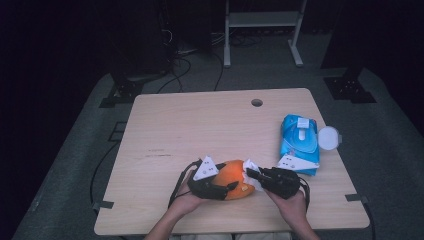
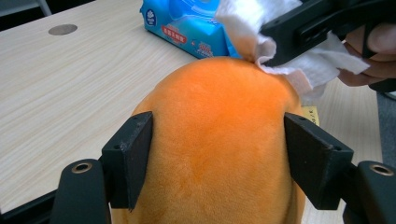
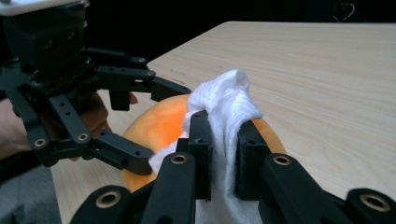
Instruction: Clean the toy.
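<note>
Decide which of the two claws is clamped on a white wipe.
The right claw: its jaws pinch the crumpled white cloth wipe. The left claw instead straddles the round orange plush toy.

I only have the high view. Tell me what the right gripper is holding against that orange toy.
Observer: The right gripper is shut on a white wipe, folded between its jaws.
Operator: Report the left gripper's grip.
Observer: The left gripper has its jaws on either side of the orange plush toy, pads against its fur.
Operator: Say where the wipe touches.
Observer: In the left gripper view it meets the toy's top, on the side toward the blue wipes pack.
</note>
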`<state>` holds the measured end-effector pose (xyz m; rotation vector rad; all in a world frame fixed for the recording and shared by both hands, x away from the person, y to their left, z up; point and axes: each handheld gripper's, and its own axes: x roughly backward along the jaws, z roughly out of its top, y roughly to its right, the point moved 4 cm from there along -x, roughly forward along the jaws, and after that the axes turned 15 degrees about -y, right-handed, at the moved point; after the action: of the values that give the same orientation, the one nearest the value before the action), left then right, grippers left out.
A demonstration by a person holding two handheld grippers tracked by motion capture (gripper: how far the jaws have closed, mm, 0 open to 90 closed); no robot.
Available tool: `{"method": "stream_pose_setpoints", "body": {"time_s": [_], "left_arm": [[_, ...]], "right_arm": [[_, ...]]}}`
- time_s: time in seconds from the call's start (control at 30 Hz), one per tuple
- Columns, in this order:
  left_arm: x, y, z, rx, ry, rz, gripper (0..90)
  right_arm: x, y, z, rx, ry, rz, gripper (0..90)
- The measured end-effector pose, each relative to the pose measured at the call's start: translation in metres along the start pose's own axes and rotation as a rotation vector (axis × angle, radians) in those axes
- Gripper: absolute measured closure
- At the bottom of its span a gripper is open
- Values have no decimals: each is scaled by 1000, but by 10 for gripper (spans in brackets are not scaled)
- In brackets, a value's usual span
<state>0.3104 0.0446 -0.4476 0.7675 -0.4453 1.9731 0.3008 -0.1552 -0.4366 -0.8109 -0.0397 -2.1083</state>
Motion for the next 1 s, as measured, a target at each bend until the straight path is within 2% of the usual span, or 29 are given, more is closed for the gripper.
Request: {"method": "stream_pose_setpoints", "body": {"time_s": [0.03,0.1,0.13,0.2,0.23,0.27,0.33,0.4,0.5,0.57,0.6,0.67,0.77,0.83,0.87,0.93,1.0], "left_arm": [[1,0,0,-1,0,-3,285],[1,-2,-1,5,2,-8,283],[1,-2,-1,5,3,-9,281],[0,-1,-1,-1,3,-12,273],[-1,0,0,-3,-1,-17,264],[-1,0,0,-3,-3,-19,254],[-2,1,1,-4,2,-27,241],[0,1,2,-3,-1,-42,200],[10,-6,4,59,44,-92,163],[11,-11,1,75,20,-91,153],[9,-12,-2,84,-1,-105,155],[2,-11,-7,73,-31,-108,195],[0,-7,-2,50,-28,-81,227],[-3,-5,0,20,-25,-72,229],[-2,-4,0,16,-25,-72,225],[1,-6,0,32,-13,-86,190],[5,-8,0,56,-12,-87,142]], "right_arm": [[-1,3,-2,-7,-5,-5,788],[-2,15,-9,-66,-14,-8,788],[-2,23,-13,-89,-30,-36,788],[-2,27,-17,-129,-24,-10,789],[-2,24,-16,-117,-23,-13,789],[-2,18,-12,-84,-19,-15,788],[1,5,-4,-29,10,27,786],[0,-1,-1,9,-6,7,786],[-6,10,-10,-16,-30,-11,787],[-3,15,-11,-27,-31,-25,786],[-2,16,-10,-28,-28,-29,786],[0,14,-7,-15,-28,-32,787],[-3,-2,-3,22,-13,2,789],[-4,-10,0,49,-7,32,787],[-6,-13,2,67,-11,26,786],[-7,-10,2,72,-23,-4,787],[-7,-1,-1,40,-22,-19,787]]}}
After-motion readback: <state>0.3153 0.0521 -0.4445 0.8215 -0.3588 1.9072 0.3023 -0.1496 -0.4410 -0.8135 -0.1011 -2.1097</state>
